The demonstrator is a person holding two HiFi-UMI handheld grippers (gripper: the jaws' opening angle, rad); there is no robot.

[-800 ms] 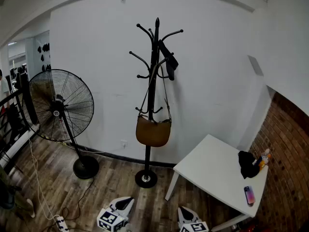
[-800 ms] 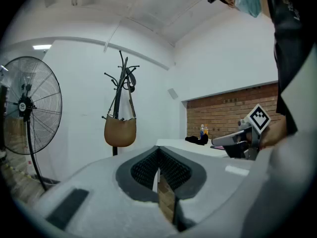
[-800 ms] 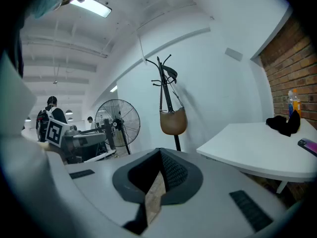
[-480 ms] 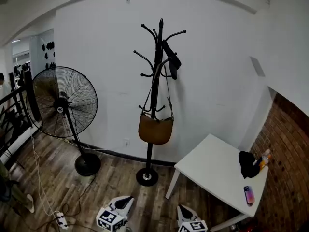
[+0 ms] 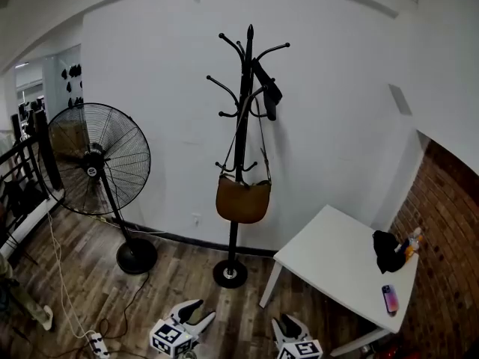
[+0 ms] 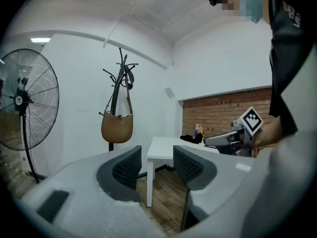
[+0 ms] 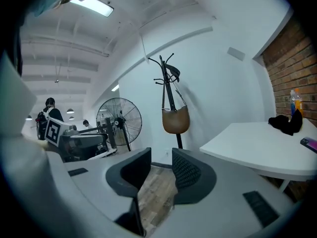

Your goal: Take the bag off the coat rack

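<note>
A brown shoulder bag [image 5: 242,200] hangs by its strap from an upper hook of the black coat rack [image 5: 241,111] that stands against the white wall. The same bag [image 6: 117,127] shows far off in the left gripper view, and the bag [image 7: 176,119] likewise in the right gripper view. My left gripper [image 5: 196,313] sits low at the bottom edge of the head view, well short of the rack, jaws open and empty. My right gripper [image 5: 289,326] is beside it, also open with nothing between its pads.
A large black pedestal fan [image 5: 101,172] stands left of the rack, its cable and a power strip [image 5: 96,343] trailing on the wooden floor. A white table [image 5: 337,264] at the right carries a black cloth [image 5: 387,250], a phone [image 5: 389,298] and a bottle. Brick wall [image 5: 445,223] at far right.
The view has shifted slightly, and rack and bag sit a little to the right and lower in it. Both grippers have come up a bit further into the bottom of the picture.
</note>
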